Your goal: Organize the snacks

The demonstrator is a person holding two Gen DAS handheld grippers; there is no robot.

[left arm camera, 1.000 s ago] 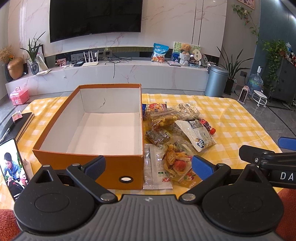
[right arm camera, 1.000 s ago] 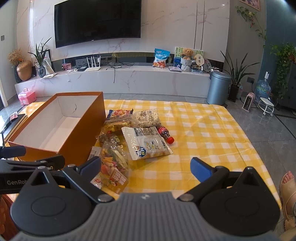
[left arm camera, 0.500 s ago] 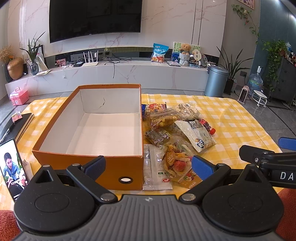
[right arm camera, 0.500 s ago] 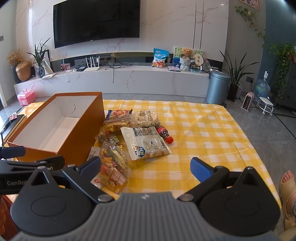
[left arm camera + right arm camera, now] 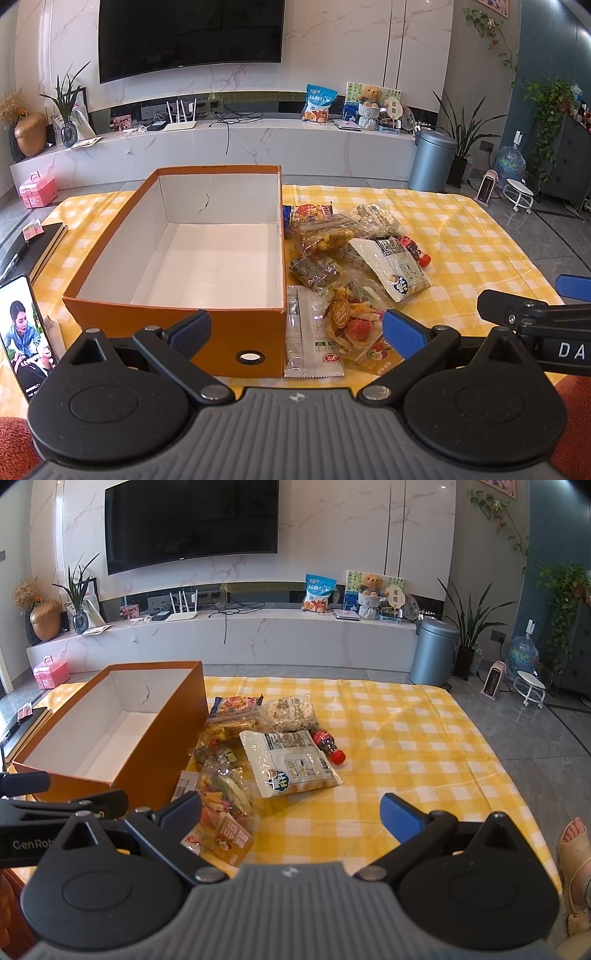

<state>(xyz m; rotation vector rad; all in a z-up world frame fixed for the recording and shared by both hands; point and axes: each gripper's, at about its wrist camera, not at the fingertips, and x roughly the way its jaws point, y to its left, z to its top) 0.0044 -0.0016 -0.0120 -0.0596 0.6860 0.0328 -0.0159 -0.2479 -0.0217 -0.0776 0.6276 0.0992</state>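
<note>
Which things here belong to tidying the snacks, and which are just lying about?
Job:
orange cardboard box
white snack bag
dried-fruit packet
small red-capped bottle

Lying about:
propped phone
black notebook

The orange box (image 5: 177, 325) looks like matt cardboard, white paper inside. The snack packets (image 5: 391, 266) beside it are glossy, crinkly plastic film. Under them lies a soft yellow checked cloth (image 5: 406, 738). The far wall (image 5: 332, 535) is polished marble, and the bin (image 5: 434, 651) looks like smooth metal.
</note>
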